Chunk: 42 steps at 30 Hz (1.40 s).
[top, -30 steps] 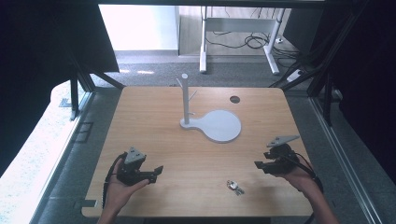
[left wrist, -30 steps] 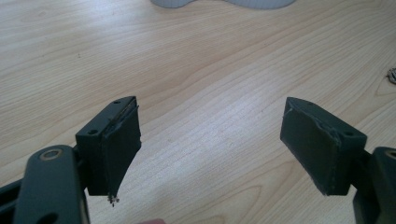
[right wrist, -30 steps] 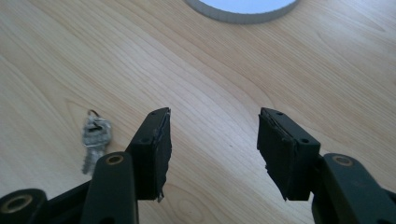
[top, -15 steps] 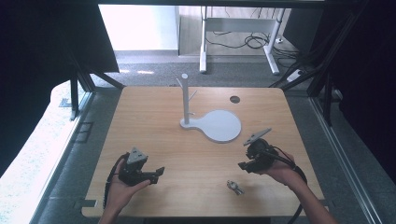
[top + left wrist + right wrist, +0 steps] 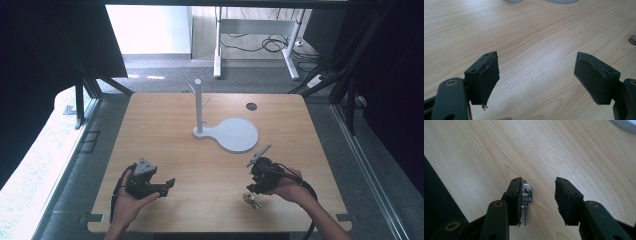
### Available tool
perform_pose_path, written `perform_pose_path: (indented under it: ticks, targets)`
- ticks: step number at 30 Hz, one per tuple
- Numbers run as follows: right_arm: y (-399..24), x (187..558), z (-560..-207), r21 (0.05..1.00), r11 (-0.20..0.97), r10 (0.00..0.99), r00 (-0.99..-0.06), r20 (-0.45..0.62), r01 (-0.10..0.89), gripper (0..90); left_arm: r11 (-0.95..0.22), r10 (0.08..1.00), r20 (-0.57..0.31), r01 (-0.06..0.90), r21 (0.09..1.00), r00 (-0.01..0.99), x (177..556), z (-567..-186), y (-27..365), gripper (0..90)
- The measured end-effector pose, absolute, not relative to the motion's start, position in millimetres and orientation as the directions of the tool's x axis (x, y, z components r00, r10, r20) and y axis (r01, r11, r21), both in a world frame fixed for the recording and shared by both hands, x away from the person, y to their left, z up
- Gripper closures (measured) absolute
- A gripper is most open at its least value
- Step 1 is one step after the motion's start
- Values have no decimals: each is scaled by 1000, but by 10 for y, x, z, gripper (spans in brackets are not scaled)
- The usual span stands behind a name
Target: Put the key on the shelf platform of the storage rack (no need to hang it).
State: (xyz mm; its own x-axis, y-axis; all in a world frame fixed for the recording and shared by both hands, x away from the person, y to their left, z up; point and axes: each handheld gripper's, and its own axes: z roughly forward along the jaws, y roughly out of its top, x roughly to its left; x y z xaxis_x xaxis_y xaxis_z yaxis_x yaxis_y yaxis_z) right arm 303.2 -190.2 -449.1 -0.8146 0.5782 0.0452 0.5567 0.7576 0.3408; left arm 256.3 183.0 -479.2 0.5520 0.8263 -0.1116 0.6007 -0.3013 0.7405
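My right tool (image 5: pixel 256 189) hangs low over the near right part of the desk (image 5: pixel 165 125), and its jaws have just been closing. In the right gripper view they stand partly apart, with the bunch of keys (image 5: pixel 526 202) lying flat on the wood between them. The keys sit right against the inner face of one jaw, and I see a clear gap of bare wood to the other jaw, so the pads are not pressing on them: the tool is released, not grasping.

From the high view, the keys (image 5: pixel 251 200) lie near the front edge of the desk, just below the right tool's tips, well apart from the white stand (image 5: pixel 231 131) with its upright post in the middle of the desk.

My left tool (image 5: pixel 161 186) rests in the left hand (image 5: pixel 131 197) over the near left part of the desk. In the left gripper view its jaws stand wide apart with only bare wood between them, so it is released too. The keys (image 5: pixel 632 39) show at the far right edge of that view.
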Motion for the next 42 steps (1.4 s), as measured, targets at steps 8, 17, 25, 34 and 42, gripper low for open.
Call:
perform_pose_path:
  ticks: [8, 17, 25, 34, 42]
  targets:
    - [-1803, 3030, -4626, 290, 790, 547, -835, 68, 541, 615, -297, 834, -105, 602, 741, 542, 2571, -4801, 1840, 205]
    - [-1717, 3075, -4749, 252, 810, 532, -844, 66, 530, 681, -290, 837, -100, 589, 754, 539, 2558, -4783, 1848, 209]
    - [-1694, 3139, -4848, 225, 804, 546, -833, 89, 551, 694, -287, 839, -101, 591, 754, 535, 2562, -4786, 1865, 209]
    - [-1671, 3195, -4930, 201, 809, 545, -833, 95, 552, 748, -288, 838, -103, 594, 751, 536, 2573, -4803, 1869, 209]
    - [-1662, 3218, -4965, 181, 800, 560, -820, 120, 572, 783, -284, 840, -101, 591, 755, 533, 2572, -4795, 1884, 209]
